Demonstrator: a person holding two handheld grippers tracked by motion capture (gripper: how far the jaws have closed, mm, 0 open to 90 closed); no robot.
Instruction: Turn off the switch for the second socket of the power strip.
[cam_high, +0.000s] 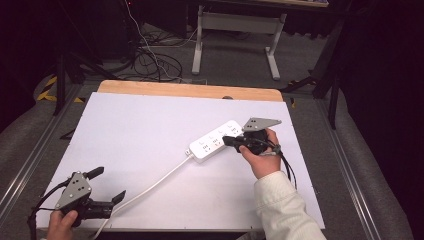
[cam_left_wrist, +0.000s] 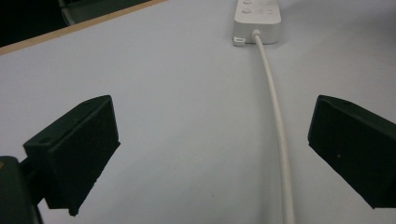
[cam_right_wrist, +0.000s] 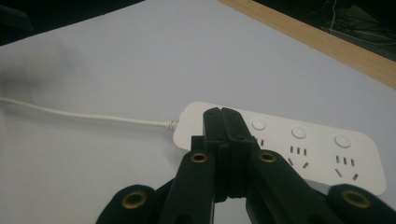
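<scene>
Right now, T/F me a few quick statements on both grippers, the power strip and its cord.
1. The left gripper is open with nothing between its jaws. True.
2. The right gripper is spread wide. False: its jaws are shut together, over the power strip.
3. The white cord leaves the strip and runs toward the left gripper's side of the table. True.
4. A plug sits in one of the strip's sockets. False: the sockets in view are empty.
5. The strip lies on bare wood. False: it lies on the white table surface.

Lying on the flat white tabletop (cam_high: 150, 130): a white plastic power strip (cam_right_wrist: 299, 144) just beyond the right gripper (cam_right_wrist: 222, 114) jaws, its thin white cable (cam_left_wrist: 275, 116) between the left gripper (cam_left_wrist: 210, 144) jaws.
</scene>
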